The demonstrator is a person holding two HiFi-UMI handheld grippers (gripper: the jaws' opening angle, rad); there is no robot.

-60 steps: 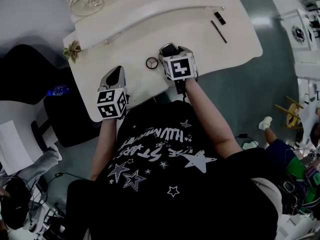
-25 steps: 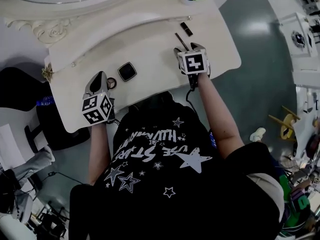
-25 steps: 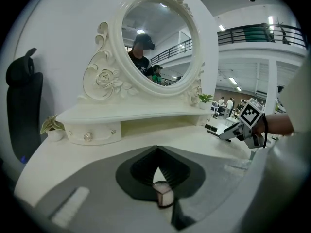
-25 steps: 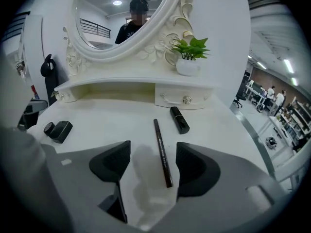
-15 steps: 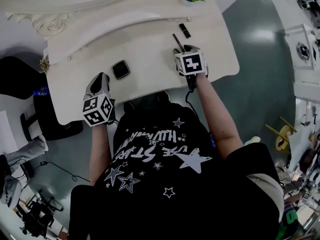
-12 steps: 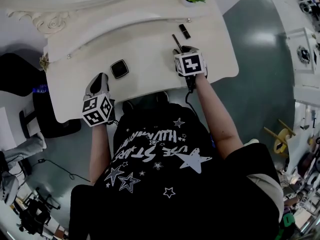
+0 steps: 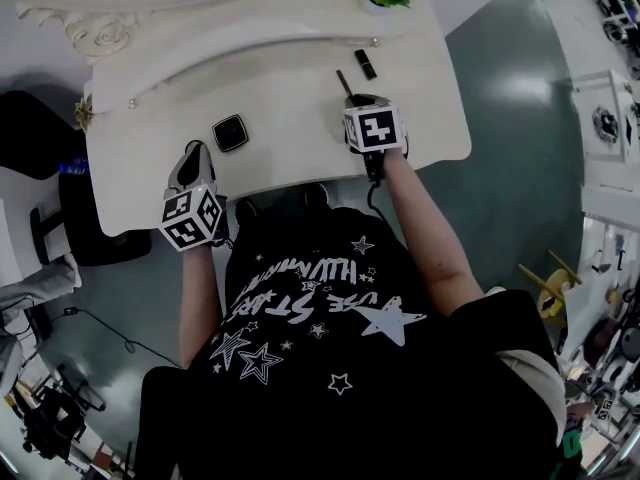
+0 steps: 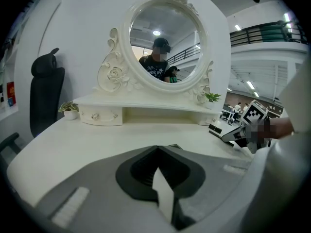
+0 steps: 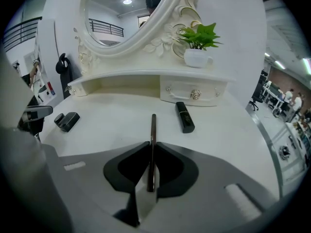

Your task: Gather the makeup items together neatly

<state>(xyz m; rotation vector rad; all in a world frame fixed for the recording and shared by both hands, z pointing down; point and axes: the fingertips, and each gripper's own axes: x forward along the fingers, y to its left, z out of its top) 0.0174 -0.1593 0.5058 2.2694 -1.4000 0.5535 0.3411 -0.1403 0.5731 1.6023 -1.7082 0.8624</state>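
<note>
A thin dark makeup pencil [image 9: 153, 127] lies on the white dressing table [image 7: 290, 88], pointing toward the mirror. My right gripper [image 9: 151, 143] has just been closing and is now shut on the pencil's near end; from above it [image 7: 360, 101] covers that end of the pencil [image 7: 343, 81]. A black lipstick tube [image 9: 184, 116] lies just right of the pencil, also visible from above as the lipstick tube [image 7: 365, 64]. A black square compact [image 7: 230, 132] sits at the left, with my left gripper [image 7: 192, 163] just short of it. The left gripper [image 8: 156, 148] is shut and holds nothing.
A potted plant [image 9: 198, 57] stands on the raised drawer shelf [image 9: 146, 84] under the oval mirror [image 8: 165, 45]. A smaller plant [image 7: 80, 113] sits at the table's far left corner. A black chair [image 8: 43, 96] stands beside the table on the left.
The left gripper has edged closer to the compact. The right gripper stays over the pencil's near end. The head view has shifted slightly.
</note>
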